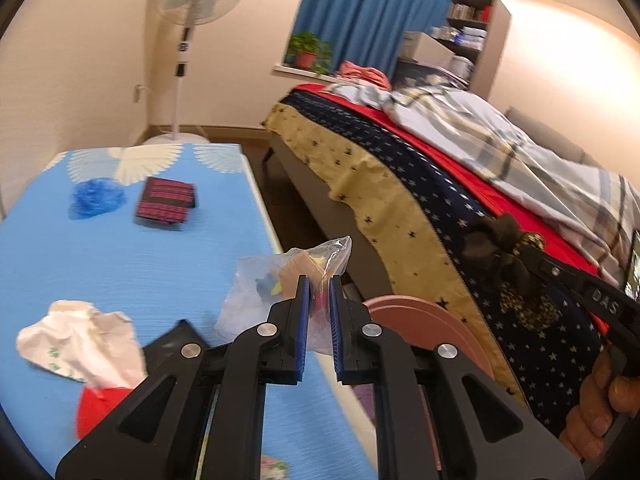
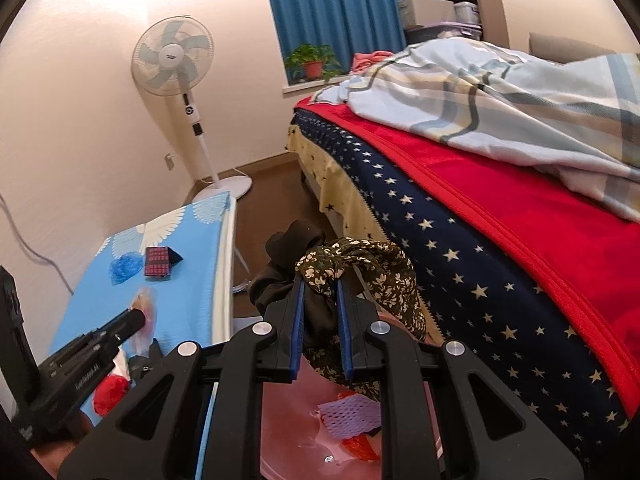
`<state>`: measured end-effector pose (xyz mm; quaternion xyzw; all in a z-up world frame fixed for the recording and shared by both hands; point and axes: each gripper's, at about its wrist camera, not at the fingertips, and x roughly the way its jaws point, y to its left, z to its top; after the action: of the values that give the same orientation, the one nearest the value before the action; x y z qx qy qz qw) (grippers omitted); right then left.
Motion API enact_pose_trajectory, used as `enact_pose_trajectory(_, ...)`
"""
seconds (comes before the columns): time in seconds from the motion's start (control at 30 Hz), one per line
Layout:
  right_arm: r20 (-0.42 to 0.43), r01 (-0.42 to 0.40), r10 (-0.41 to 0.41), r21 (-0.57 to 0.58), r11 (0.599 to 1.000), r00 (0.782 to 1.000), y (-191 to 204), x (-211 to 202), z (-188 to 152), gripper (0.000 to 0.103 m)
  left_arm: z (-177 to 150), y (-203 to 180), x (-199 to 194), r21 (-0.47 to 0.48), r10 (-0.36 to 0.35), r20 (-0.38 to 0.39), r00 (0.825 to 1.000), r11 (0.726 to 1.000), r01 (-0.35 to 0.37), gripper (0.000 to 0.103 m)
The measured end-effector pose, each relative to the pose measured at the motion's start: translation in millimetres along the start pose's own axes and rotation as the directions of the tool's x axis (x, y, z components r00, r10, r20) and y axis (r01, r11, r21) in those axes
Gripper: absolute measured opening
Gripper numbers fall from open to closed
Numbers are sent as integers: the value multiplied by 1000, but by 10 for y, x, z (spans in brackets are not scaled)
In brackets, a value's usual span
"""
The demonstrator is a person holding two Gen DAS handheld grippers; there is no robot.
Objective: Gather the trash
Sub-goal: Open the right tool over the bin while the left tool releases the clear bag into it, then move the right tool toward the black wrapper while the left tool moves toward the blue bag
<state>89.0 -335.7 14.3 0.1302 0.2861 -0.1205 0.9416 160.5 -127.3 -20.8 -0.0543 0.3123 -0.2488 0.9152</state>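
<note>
My left gripper (image 1: 319,286) is shut on a clear plastic bag (image 1: 256,288) with small coloured bits inside, held over the right edge of the blue-covered table (image 1: 120,264). My right gripper (image 2: 319,290) is shut on a dark floral cloth bundle (image 2: 360,264), hanging above the pink bin (image 2: 296,432). The bin holds a purple mesh piece (image 2: 348,412) and a red scrap (image 2: 360,446). In the left wrist view the bin's rim (image 1: 432,320) shows between table and bed, with the right gripper and floral cloth (image 1: 504,248) above it. The left gripper (image 2: 136,318) appears at lower left of the right wrist view.
On the table lie a crumpled white paper (image 1: 80,340), a red item (image 1: 100,408), a black object (image 1: 176,340), a blue plastic wad (image 1: 96,196) and a plaid wallet (image 1: 166,200). A bed (image 2: 480,220) with starred cover stands right. A standing fan (image 1: 188,40) is behind.
</note>
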Motion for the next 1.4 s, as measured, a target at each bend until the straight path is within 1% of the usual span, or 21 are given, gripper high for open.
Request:
enact_pose_trajectory(0.1, -8, 9, -9, 12, 1000, 1000, -42, 19, -14, 16, -52, -126, 99, 17, -48, -22, 999, 999, 48, 10)
enact_pose_trajectory(0.23, -8, 23, -23, 20, 1000, 1000, -88, 11, -14, 16, -113, -242, 214, 22, -88, -55, 995, 996, 90, 10)
enact_pose_trajectory(0.47, -15, 57, -56, 27, 998, 998, -164, 16, -23, 17, -255, -479, 419, 52, -136, -116, 984, 988, 143, 10)
enact_pose_trajectory(0.53, -13, 63, -63, 26, 998, 998, -175, 14, -21, 19, -313, -552, 472, 67, -144, -137, 980, 986, 154, 10)
enact_pose_trajectory(0.73, -11, 78, -78, 28, 997, 997, -200, 16, -11, 20, -379, -610, 529, 72, -168, -168, 971, 981, 182, 11)
enact_pose_trajectory(0.77, -13, 80, -80, 30, 996, 997, -207, 18, -11, 21, -386, -620, 536, 70, -179, -175, 968, 979, 193, 11)
enact_pose_trajectory(0.8, -12, 82, -81, 33, 996, 997, -215, 16, -10, 26, -398, -632, 543, 67, -191, -186, 964, 976, 207, 12)
enact_pose_trajectory(0.83, -11, 84, -84, 36, 996, 996, -222, 11, -10, 28, -406, -637, 547, 66, -194, -192, 962, 975, 210, 15)
enact_pose_trajectory(0.9, -6, 90, -90, 39, 995, 996, -232, -5, -7, 33, -433, -650, 553, 72, -192, -203, 960, 975, 210, 30)
enact_pose_trajectory(0.93, -3, 93, -93, 41, 995, 996, -237, -11, -4, 35, -441, -650, 548, 75, -189, -204, 961, 975, 208, 32)
enact_pose_trajectory(0.97, 0, 95, -95, 43, 995, 995, -241, -20, 1, 39, -445, -643, 535, 79, -183, -203, 962, 976, 202, 32)
enact_pose_trajectory(1.0, 5, 97, -97, 46, 994, 995, -247, -33, 7, 40, -441, -629, 516, 81, -179, -200, 963, 977, 198, 32)
enact_pose_trajectory(1.23, 21, 89, -90, 62, 994, 996, -271, -82, 38, 40, -336, -479, 321, 68, -153, -148, 977, 984, 165, 32)
enact_pose_trajectory(1.4, 32, 71, -73, 50, 996, 997, -217, -117, 35, 40, -262, -362, 172, 62, -127, -115, 985, 989, 135, 32)
